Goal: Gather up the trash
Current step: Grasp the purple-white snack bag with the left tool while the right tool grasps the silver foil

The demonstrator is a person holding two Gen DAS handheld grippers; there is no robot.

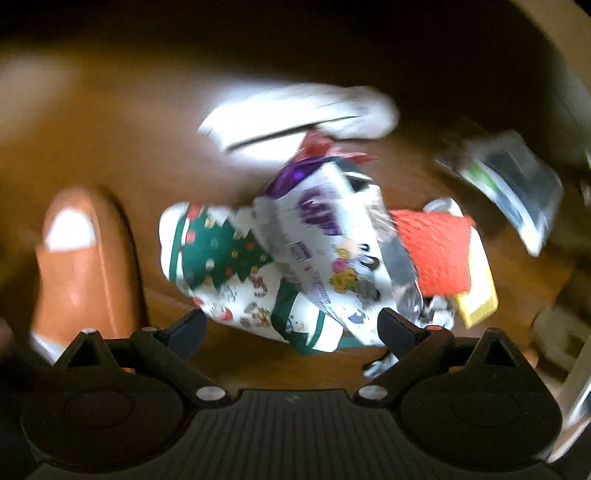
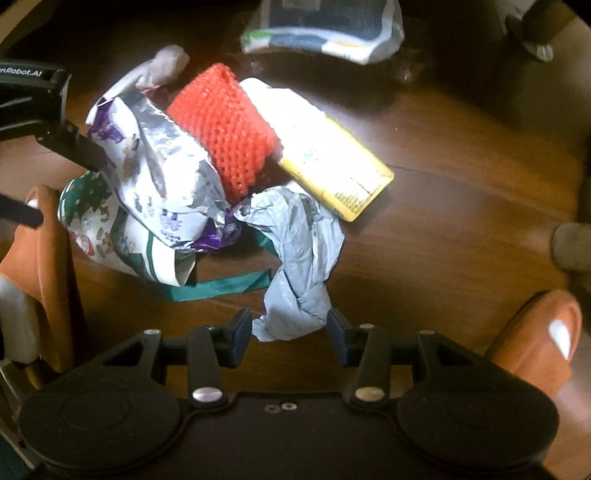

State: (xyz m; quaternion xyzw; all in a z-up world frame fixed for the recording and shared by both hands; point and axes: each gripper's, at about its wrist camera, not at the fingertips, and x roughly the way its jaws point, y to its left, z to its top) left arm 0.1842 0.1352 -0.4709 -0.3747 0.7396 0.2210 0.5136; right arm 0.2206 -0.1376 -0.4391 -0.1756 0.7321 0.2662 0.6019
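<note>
A: What's nearest the right gripper?

B: A crumpled grey plastic bag. Its lower end lies between the jaws, which stand wide apart with nothing clamped. I'd judge that bag is the first pick.

A: And the left gripper?

B: Its jaws are also spread wide and empty, hanging over a white paper bag with green Christmas print and a crinkled foil snack wrapper on top of it. That view is blurred, so finer detail is lost.

A: Further out?

B: A red mesh sleeve leans against the foil wrapper, a yellow-edged packet sits just beyond it, and a clear pouch lies well apart at the far side. In the left view something white lies behind the pile; I cannot tell what it is.

A: So how much is done?

B: Nothing, as far as I can see. All the trash is on the wooden floor, heaped together, and no bin or sack for it is in view.

A: Room to move?

B: Open floor to the right of the pile. An orange slipper stands near the right gripper, and another orange slipper touches the Christmas bag, so the left side is tight. The two grippers are close over the same heap and could clash.
</note>
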